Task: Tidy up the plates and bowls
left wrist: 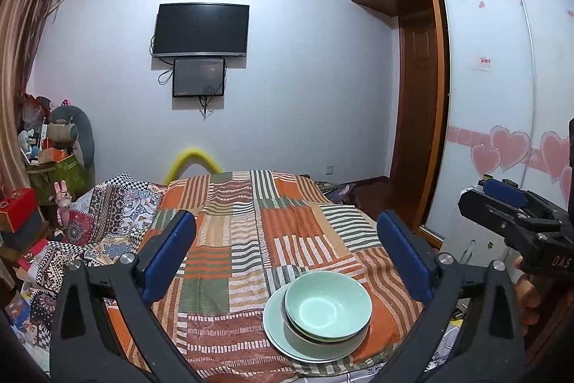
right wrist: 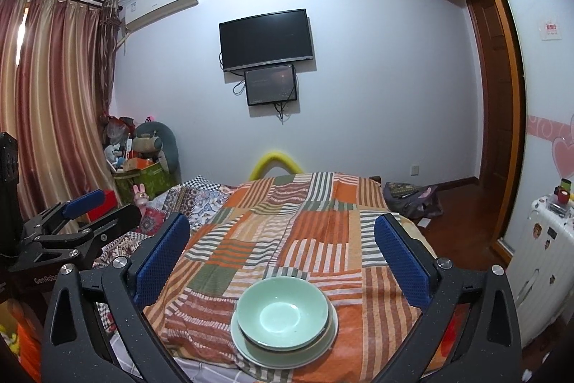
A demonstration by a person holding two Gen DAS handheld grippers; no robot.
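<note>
Both hand-held grippers wide open, empty: left (left wrist: 287,253), right (right wrist: 283,253). Bowl (right wrist: 283,311) stacked on plate (right wrist: 251,352) on bed (right wrist: 323,221), centred ahead-below right; off-centre right for left.

Wall television (left wrist: 201,29) above patchwork bedspread (left wrist: 251,225)

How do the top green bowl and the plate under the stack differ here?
The bowl is deep with raised sides; the plate is flat and shallow. The bowl sits on top of the stack, while the plate lies at the bottom on the striped blanket. The plate is wider, its rim showing around the bowl. Both are pale green and glossy, and neither is gripped.
</note>
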